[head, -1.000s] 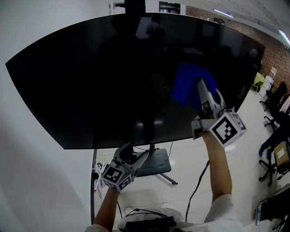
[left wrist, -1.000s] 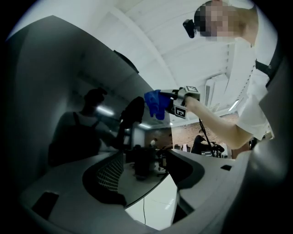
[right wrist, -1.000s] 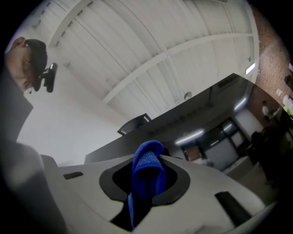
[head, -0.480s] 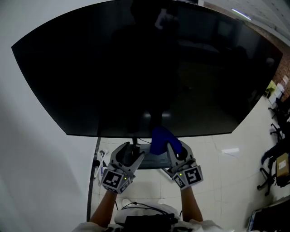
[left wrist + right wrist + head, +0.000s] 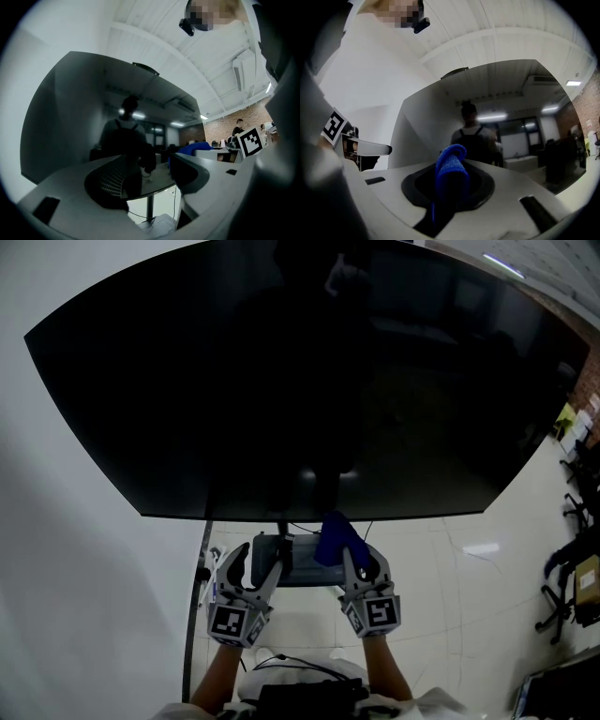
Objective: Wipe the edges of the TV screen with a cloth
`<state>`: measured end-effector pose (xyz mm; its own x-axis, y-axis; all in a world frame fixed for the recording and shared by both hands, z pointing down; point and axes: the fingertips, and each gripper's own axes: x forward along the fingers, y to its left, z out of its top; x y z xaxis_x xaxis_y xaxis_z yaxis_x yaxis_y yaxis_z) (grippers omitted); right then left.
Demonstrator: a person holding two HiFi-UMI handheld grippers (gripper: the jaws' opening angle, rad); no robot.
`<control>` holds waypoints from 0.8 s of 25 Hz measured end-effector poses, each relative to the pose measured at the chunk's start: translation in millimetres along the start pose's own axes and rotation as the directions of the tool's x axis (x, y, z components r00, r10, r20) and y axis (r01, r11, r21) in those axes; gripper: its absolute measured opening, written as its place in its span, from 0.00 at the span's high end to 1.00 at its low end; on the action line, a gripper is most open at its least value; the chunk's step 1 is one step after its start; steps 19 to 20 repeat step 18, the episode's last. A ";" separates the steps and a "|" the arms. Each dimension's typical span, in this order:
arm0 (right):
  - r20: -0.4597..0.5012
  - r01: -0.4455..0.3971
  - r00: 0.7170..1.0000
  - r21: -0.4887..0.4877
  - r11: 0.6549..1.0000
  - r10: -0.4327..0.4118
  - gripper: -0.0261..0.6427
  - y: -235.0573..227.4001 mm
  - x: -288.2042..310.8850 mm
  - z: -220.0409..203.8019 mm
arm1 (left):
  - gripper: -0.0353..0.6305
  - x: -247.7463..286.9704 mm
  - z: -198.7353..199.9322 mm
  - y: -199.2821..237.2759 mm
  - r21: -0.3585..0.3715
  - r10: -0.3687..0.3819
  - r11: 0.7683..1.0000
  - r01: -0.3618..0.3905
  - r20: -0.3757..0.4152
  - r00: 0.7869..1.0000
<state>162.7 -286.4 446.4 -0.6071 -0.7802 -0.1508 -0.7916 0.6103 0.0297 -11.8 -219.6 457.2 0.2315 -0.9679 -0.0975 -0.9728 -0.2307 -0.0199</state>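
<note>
Left gripper (image 5: 251, 566): held low beneath the bottom edge of the large black flat TV screen (image 5: 300, 381), jaws set wide apart with nothing between them (only the screen's lower edge shows through the gap). Right gripper (image 5: 361, 559): just beside the left one, jaws clamped on a folded bright blue textured cloth (image 5: 333, 535). The cloth's upper end sits just under the screen's bottom edge, near its middle; contact cannot be confirmed.

The right gripper (image 5: 360, 566) is coming down off the TV screen (image 5: 300, 381), carrying the blue cloth (image 5: 335, 538) below its bottom edge and settling just beside the left gripper (image 5: 251, 566).
</note>
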 end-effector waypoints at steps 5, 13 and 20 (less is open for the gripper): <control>-0.020 0.007 1.000 0.025 1.000 -0.007 0.86 1.7 4.0 1.6 | 0.52 2.1 7.0 3.0 0.021 -0.007 1.000 0.006 0.014 1.000; 0.022 0.024 0.999 0.007 1.000 -0.024 0.86 -5.7 2.0 -1.2 | 0.52 6.0 -0.1 -2.8 0.001 -0.018 1.000 0.018 0.003 1.000; -0.004 0.009 1.000 0.054 0.998 -0.008 0.86 3.9 2.5 5.6 | 0.52 7.8 -1.8 -1.5 -0.010 -0.021 1.000 0.021 0.004 1.000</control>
